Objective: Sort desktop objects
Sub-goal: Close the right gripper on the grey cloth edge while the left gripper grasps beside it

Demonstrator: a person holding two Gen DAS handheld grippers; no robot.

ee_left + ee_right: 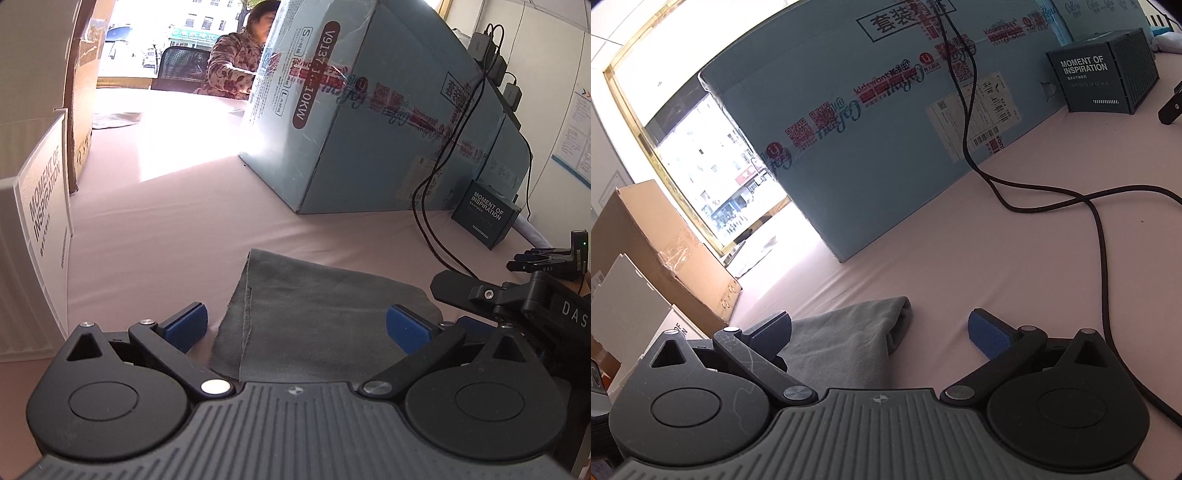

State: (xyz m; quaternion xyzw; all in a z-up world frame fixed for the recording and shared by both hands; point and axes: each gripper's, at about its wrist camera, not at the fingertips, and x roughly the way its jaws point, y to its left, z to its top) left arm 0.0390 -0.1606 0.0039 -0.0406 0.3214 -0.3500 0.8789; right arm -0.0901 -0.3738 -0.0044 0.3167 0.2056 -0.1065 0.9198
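Note:
A folded grey cloth (317, 317) lies flat on the pink table, right in front of my left gripper (297, 326). That gripper is open, its blue pads (184, 326) spread to either side of the cloth's near edge. The right gripper's black body (517, 295) shows at the cloth's right side. In the right wrist view the cloth (849, 339) lies between the open fingers of my right gripper (882, 336), nearer the left pad, with the fold end pointing away. Nothing is clamped.
A large light-blue carton (369, 122) stands behind the cloth. A dark box marked "MOMENT OF INSPIRATION" (485, 218) sits at its right. Black cables (1100, 236) trail over the table. A white box (40, 206) and a brown carton (83, 92) stand left. A person (240, 62) sits far back.

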